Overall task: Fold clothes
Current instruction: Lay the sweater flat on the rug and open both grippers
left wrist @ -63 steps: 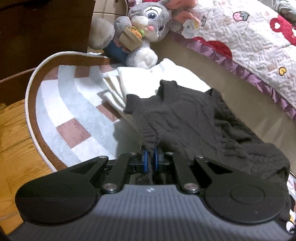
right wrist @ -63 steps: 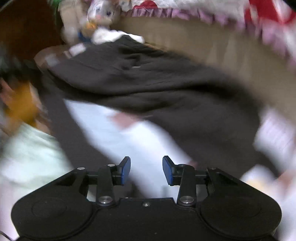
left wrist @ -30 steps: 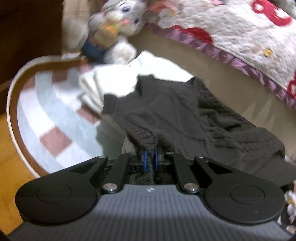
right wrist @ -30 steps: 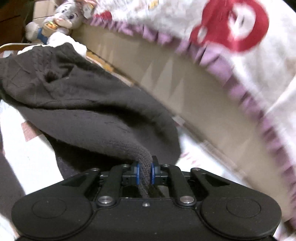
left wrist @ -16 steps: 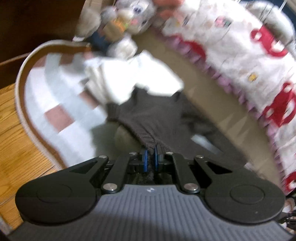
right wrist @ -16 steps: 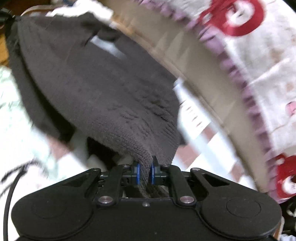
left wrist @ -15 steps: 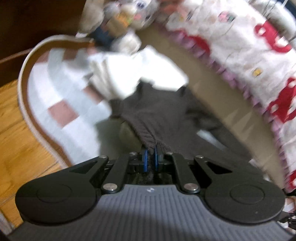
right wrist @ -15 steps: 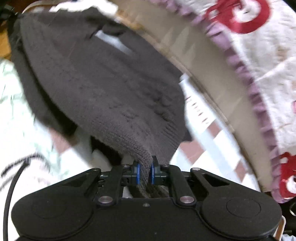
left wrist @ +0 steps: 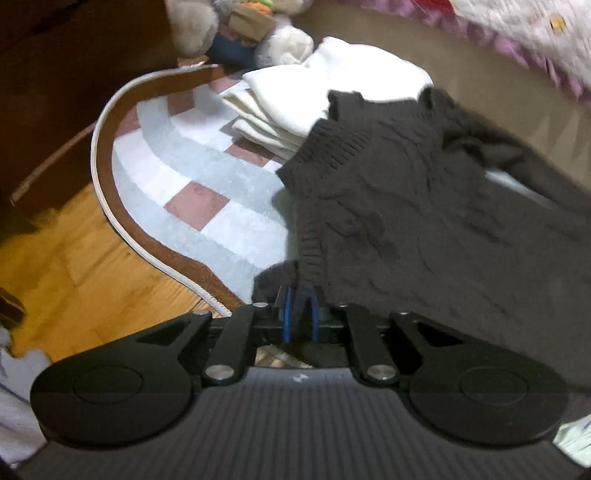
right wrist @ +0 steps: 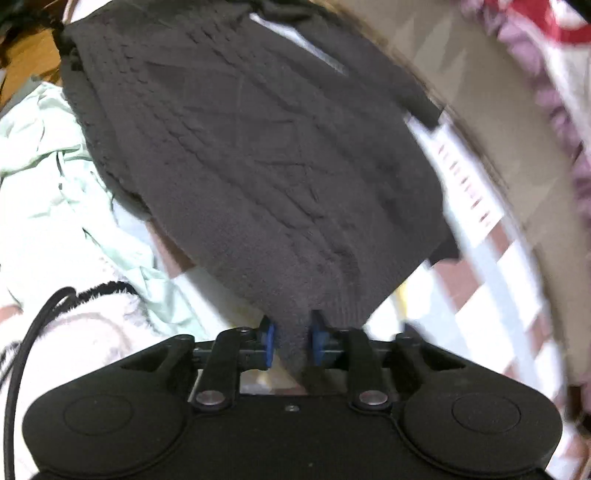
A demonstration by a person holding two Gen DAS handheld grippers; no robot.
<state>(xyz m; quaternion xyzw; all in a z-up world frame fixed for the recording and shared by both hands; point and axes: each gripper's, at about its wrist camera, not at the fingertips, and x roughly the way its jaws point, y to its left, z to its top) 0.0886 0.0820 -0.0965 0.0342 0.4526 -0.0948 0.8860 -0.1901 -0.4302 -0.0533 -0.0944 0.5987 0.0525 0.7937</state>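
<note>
A dark brown cable-knit sweater (left wrist: pixel 424 206) lies spread over a checked rug (left wrist: pixel 192 177), its neck end resting on a stack of folded white clothes (left wrist: pixel 314 99). My left gripper (left wrist: pixel 300 314) pinches the ribbed edge at the sweater's near left; its jaws are opening, and knit still fills the narrow gap. In the right wrist view the sweater (right wrist: pixel 258 147) tapers to a corner that runs between the pads of my right gripper (right wrist: pixel 291 343). Those jaws are opening too, and slim gaps show beside the cloth.
A grey plush rabbit (left wrist: pixel 236 26) sits beyond the white stack, against dark furniture. Wooden floor (left wrist: pixel 74 251) lies left of the rug's curved edge. A quilted bed cover (left wrist: pixel 517 22) hangs at the right. A mint green garment (right wrist: pixel 48 177) and a black cable (right wrist: pixel 22 350) are at the left.
Both grippers tilted downward and the sweater went from hanging stretched between them to lying on the rug. Both pairs of pads spread apart, the right pair more.
</note>
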